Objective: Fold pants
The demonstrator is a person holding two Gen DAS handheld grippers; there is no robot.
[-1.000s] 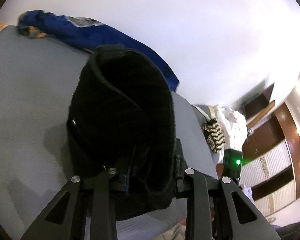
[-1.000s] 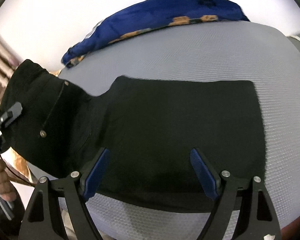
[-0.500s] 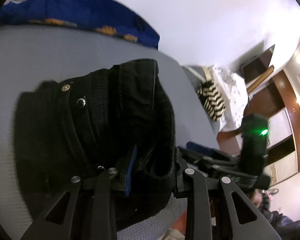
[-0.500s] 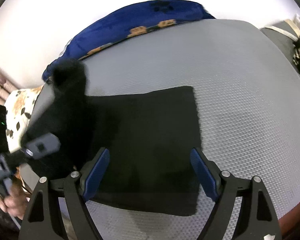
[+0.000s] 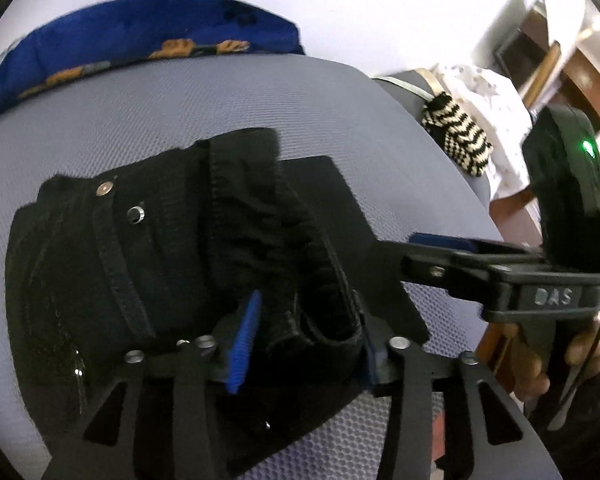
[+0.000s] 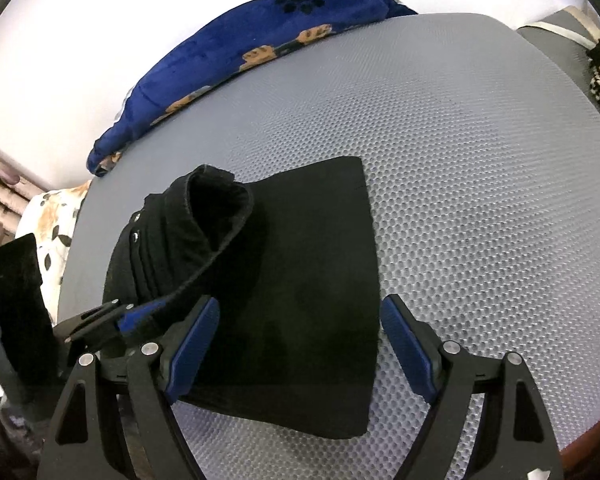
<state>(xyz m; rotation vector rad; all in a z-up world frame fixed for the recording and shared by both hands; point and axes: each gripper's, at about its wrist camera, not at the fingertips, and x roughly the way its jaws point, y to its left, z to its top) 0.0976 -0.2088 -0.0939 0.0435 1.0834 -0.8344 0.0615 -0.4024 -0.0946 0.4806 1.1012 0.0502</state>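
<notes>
The left gripper (image 5: 300, 332), jaws just opening, straddles the black denim pants' (image 5: 172, 264) waistband; the right gripper (image 6: 300, 344) hovers spread above.

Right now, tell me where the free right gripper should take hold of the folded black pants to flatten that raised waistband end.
Probably grip the curled waistband, the thick lip standing above the folded black pants at their left end. Come from above and the near side; it rises off the grey mesh surface. The right gripper hangs open. The left gripper has just been opening, cloth between its fingers.
</notes>
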